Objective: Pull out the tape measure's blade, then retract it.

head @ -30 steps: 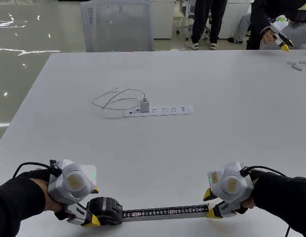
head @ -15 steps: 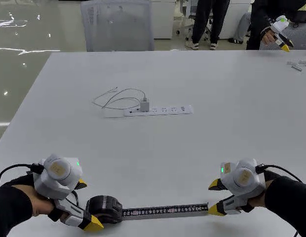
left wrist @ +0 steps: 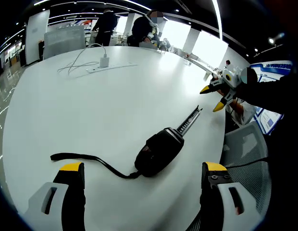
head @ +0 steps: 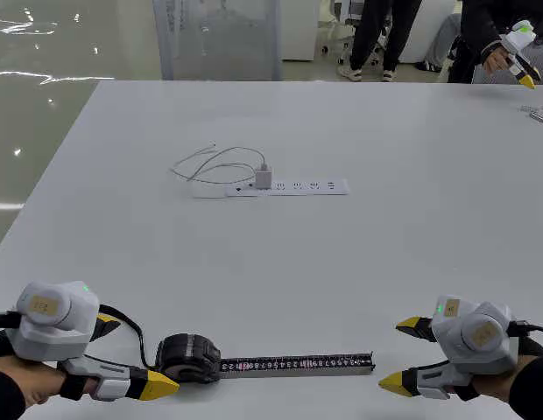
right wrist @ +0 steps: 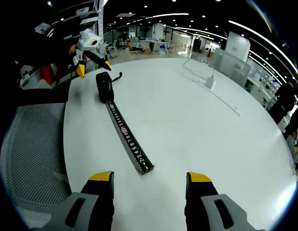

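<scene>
A black tape measure [head: 188,357] lies on the white table [head: 342,262] near its front edge, its blade [head: 298,362] drawn out to the right and lying flat. My left gripper [head: 136,354] is open just left of the case and touches nothing. My right gripper [head: 401,353] is open a little right of the blade's tip, also apart from it. In the left gripper view the case [left wrist: 158,151] and its wrist strap [left wrist: 86,160] lie between the open jaws of the left gripper [left wrist: 142,167]. In the right gripper view the blade [right wrist: 127,137] ends just ahead of my open right gripper [right wrist: 149,177].
A white power strip [head: 289,186] with a plugged charger and coiled cable [head: 210,164] lies mid-table. A chair [head: 215,39] stands at the far edge. At the far right a person holds another gripper [head: 519,48] near small metal parts [head: 539,112].
Both grippers have let go and opened: the left drew back left from the case, the right drew back right from the blade tip. The tape lies still, blade out.
</scene>
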Action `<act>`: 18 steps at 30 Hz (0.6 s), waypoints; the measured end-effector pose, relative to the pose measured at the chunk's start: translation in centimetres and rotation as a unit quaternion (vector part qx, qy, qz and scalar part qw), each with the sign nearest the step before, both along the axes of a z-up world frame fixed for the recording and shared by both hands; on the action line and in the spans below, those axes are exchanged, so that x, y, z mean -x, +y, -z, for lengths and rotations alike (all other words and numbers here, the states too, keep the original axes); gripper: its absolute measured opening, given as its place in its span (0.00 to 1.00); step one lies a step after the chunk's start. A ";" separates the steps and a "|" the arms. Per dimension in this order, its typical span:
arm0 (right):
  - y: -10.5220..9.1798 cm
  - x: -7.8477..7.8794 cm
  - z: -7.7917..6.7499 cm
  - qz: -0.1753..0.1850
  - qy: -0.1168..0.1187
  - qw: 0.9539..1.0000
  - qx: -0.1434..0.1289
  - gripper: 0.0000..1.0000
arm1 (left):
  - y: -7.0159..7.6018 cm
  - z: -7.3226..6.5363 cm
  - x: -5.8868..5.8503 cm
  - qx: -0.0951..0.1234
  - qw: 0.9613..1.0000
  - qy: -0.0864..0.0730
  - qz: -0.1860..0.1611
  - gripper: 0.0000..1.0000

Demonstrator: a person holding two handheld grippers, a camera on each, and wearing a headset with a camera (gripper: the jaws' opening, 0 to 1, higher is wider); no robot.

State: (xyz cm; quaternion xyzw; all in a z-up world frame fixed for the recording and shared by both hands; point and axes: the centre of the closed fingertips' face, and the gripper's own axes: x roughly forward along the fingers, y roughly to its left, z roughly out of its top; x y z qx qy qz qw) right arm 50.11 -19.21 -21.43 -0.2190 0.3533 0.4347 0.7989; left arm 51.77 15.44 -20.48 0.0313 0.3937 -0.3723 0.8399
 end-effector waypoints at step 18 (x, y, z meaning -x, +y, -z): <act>-3.6 3.5 -2.0 0.117 -0.037 0.991 -0.061 0.80 | 5.4 -2.6 2.0 0.003 0.989 -0.113 -0.097 0.99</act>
